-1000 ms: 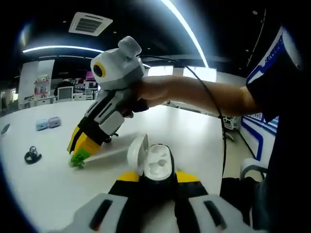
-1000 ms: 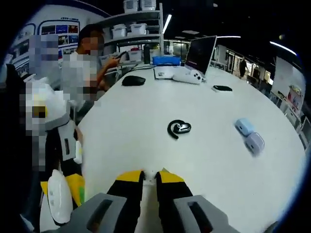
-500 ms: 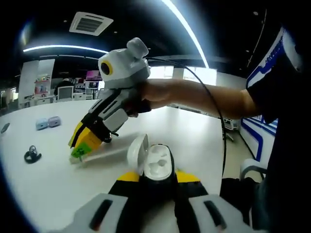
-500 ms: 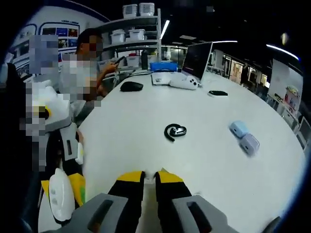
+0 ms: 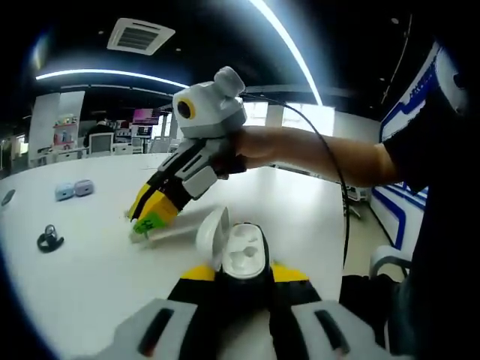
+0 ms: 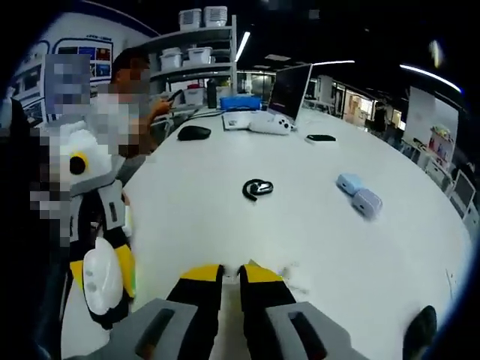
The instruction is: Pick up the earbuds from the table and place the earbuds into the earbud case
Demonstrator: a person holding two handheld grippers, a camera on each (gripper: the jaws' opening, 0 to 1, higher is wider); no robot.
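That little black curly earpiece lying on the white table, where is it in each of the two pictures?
Left gripper view: the black earbud lies on the table near the left edge, below the two small pastel cases.
Right gripper view: the black earbud lies near the middle of the table, above the right hand-held gripper.
Shared landmark: the pair of small pastel cases, which sit right of the earbud here.

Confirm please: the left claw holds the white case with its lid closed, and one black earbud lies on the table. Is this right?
Not quite. The case in the left claw has its lid open, as the left gripper view shows. One black earbud does lie on the table.
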